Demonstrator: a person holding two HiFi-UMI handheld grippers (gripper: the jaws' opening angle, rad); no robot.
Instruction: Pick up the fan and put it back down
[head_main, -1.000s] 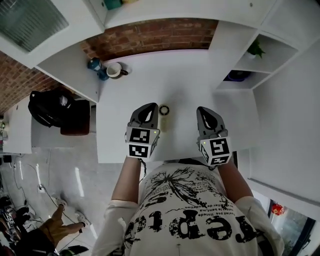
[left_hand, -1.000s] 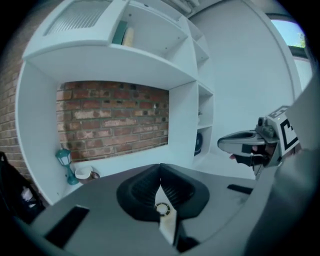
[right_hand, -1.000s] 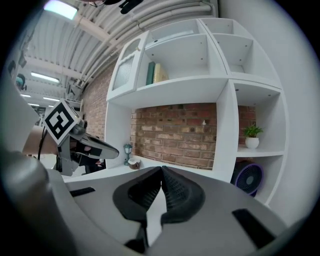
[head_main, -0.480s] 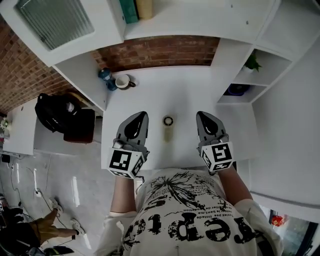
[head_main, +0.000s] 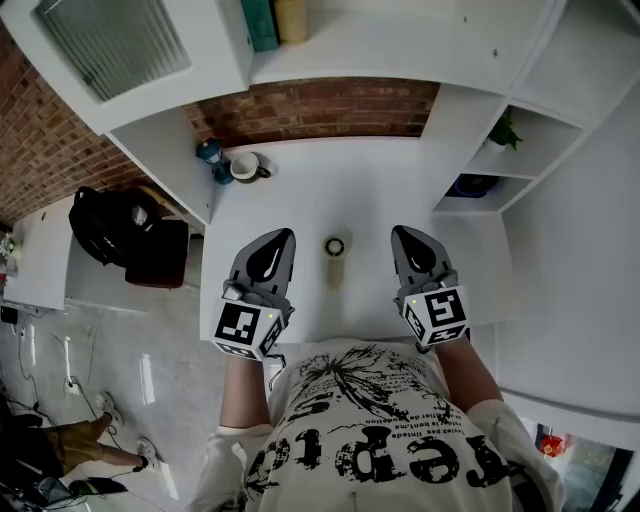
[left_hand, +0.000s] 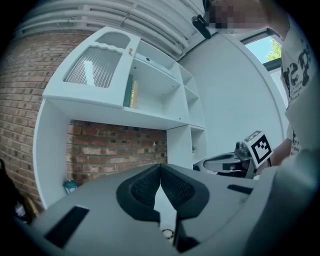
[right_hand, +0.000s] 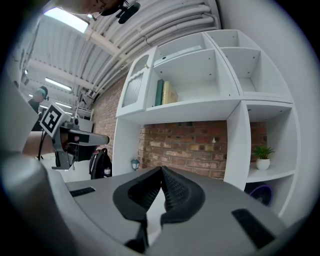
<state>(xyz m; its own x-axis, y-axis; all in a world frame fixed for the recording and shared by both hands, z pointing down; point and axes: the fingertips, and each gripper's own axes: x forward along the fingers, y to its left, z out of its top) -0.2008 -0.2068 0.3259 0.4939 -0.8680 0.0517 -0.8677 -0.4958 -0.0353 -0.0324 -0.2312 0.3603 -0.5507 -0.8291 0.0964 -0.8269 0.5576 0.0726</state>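
Observation:
On the white desk (head_main: 370, 190) stands a small beige object with a dark ring on top (head_main: 335, 258), possibly a hand-held fan, midway between my two grippers. My left gripper (head_main: 283, 236) hovers to its left, shut and empty. To the object's right, my right gripper (head_main: 402, 232) hangs the same way, jaws together with nothing in them. In the left gripper view the pads (left_hand: 150, 182) meet at the tip, and the right gripper (left_hand: 227, 161) shows alongside. The right gripper view shows its pads (right_hand: 172, 187) touching. A round purple-blue item (head_main: 472, 153) sits in a low cubby (right_hand: 260, 192).
A mug (head_main: 247, 166) and a blue lantern-like trinket (head_main: 210, 152) stand at the desk's back left. A potted plant (head_main: 507, 128) sits in the right shelf unit. Books (head_main: 275, 20) are on the upper shelf. A black backpack (head_main: 112, 222) rests left of the desk.
Both grippers have lifted and drawn back toward me. The left one has shifted left, away from the beige object. Since half a second ago nothing has visibly moved.

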